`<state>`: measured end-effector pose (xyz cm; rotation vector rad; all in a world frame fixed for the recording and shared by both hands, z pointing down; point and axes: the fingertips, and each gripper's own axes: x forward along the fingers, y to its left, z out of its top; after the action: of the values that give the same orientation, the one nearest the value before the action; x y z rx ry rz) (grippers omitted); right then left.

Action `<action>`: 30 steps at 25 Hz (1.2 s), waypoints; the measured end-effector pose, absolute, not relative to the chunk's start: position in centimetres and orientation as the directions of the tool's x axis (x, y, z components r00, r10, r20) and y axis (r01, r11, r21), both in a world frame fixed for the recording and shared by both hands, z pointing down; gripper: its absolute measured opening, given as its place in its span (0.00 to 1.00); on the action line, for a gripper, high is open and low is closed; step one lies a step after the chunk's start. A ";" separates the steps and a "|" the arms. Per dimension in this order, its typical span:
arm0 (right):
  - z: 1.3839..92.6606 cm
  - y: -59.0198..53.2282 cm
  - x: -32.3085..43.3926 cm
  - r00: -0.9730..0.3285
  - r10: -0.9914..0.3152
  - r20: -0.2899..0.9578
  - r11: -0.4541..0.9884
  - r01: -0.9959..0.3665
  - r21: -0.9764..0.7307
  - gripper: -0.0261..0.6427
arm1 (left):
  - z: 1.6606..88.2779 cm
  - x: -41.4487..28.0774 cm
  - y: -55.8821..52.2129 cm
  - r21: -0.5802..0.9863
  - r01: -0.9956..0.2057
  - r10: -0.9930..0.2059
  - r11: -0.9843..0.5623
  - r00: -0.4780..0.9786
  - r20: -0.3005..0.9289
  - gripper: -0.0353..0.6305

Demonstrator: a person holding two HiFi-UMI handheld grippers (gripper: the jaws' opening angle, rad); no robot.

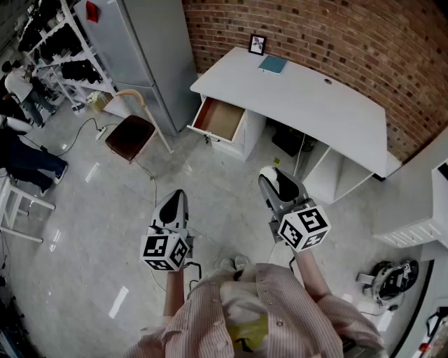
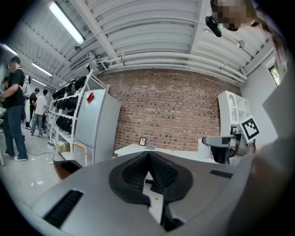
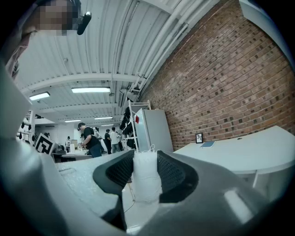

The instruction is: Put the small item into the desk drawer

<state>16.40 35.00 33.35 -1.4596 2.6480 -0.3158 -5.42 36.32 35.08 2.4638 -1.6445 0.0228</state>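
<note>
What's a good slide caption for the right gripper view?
Right gripper clamps a small white item, with the white desk at right along the brick wall.

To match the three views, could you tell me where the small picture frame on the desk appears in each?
Head view: picture frame, top centre.
Left gripper view: near centre.
Right gripper view: right of centre.
Shared landmark: brick wall behind it.

No legible text, brand or number appears in any view. The marker cubes on the left gripper (image 1: 173,198) and right gripper (image 1: 270,179) carry only black-and-white square patterns. The red tag (image 1: 92,10) on the grey cabinet (image 1: 150,52), upper left, is unreadable.
</note>
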 end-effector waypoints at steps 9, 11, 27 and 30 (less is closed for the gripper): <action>34.3 34.7 18.4 -0.535 -0.845 0.011 0.515 -0.818 -0.255 0.27 | 35.7 -3.4 35.8 0.151 -0.915 -0.913 -0.374 0.392 0.114 0.05; 34.6 34.5 18.9 -0.534 -0.846 0.005 0.514 -0.817 -0.263 0.27 | 35.9 -3.0 35.7 0.149 -0.915 -0.913 -0.374 0.391 0.112 0.05; 35.9 29.9 18.7 -0.581 -0.814 -0.004 0.554 -0.774 -0.305 0.27 | 37.4 -4.2 32.3 0.181 -0.930 -0.929 -0.321 0.346 0.131 0.05; 36.3 28.3 18.1 -0.584 -0.812 0.003 0.555 -0.773 -0.307 0.27 | 37.9 -5.0 30.7 0.185 -0.932 -0.931 -0.311 0.338 0.139 0.05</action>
<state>18.09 28.34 36.33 -1.3571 2.6460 -0.4181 -5.02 30.67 37.91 2.3703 -1.6844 0.0090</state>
